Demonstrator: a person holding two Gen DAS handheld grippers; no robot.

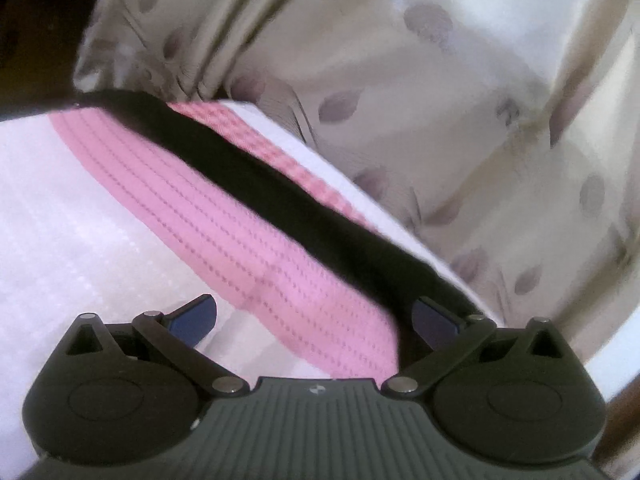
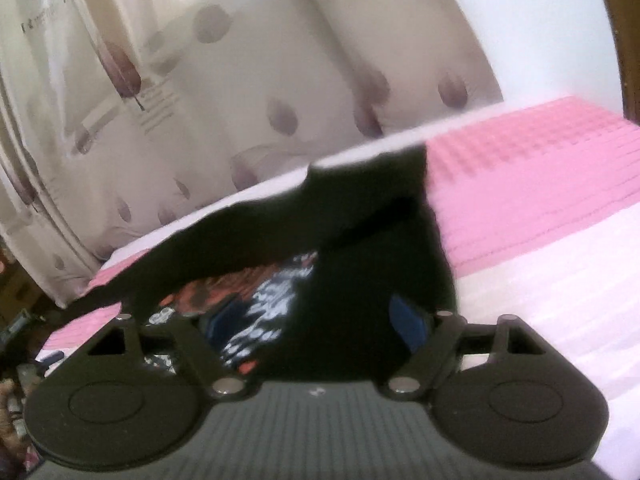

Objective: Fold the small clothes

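**Black garment half-raised over the bed**

At the centre of the right wrist view, the garment [image 2: 360,232] rises in a dark peak, its printed red-and-white side showing underneath at lower left of the frame. The right gripper [image 2: 316,328] has its jaws spread wide with cloth lying between them; the pads do not appear to press on it, so this looks like a release, though blur makes that uncertain. In the left wrist view the same garment runs as a taut black band from upper left to lower right, ending at the right finger of the left gripper [image 1: 316,316]. Those jaws are spread too; whether the cloth is caught on that finger I cannot tell. The stretch suggests an edge being drawn straight for a fold.

Beneath lies a bedspread [image 1: 240,216], pink ribbed bands on white. Behind it hangs a curtain [image 2: 240,80], cream with mauve tulip shapes. Clutter sits at far lower left of the right view.
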